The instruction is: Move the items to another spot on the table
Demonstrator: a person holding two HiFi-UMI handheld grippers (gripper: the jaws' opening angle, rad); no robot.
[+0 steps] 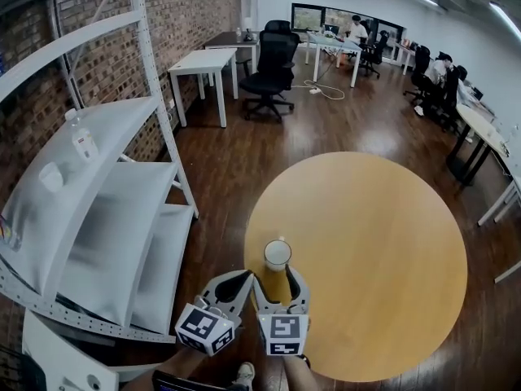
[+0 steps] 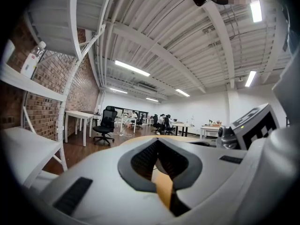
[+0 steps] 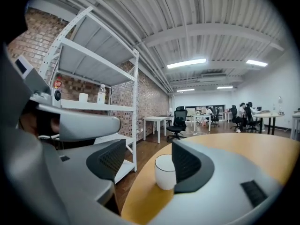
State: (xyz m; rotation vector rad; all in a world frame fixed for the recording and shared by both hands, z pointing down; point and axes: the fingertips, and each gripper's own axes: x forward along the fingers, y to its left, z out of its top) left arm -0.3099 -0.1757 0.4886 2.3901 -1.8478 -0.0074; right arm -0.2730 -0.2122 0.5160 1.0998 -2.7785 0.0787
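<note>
1. Table (image 1: 383, 251): round, light wood top, filling the lower right of the head view, on a dark wooden floor (image 1: 228, 161).
2. White cup (image 1: 277, 254): one item, upright on the table close to its edge nearest me, lower centre of the head view. In the right gripper view the cup (image 3: 164, 172) sits at lower centre, partly covered by the pad on the right.
3. My right hand-held gripper (image 1: 276, 278): released, jaws standing well apart. The cup stands in the gap between them near the tips, and neither pad presses on it. In its own view (image 3: 150, 161) bare table shows between the cup and the pad on the left.
4. My left hand-held gripper (image 1: 242, 279): clenched on nothing, tips together, just left of the right one at the table's edge. In its own view (image 2: 158, 144) the pads meet at the tip, with only a sliver of table top showing below them.
5. Marker cubes (image 1: 203, 330): one on each gripper, at the bottom centre of the head view.
6. Shelf rack (image 1: 106, 218): white metal, along the left of the frame against a brick wall, with a bottle (image 1: 81, 141) on an upper shelf.
7. Background, upper part of the frame: white desk (image 1: 203, 63), black office chair (image 1: 273, 68), and people seated at far desks.
</note>
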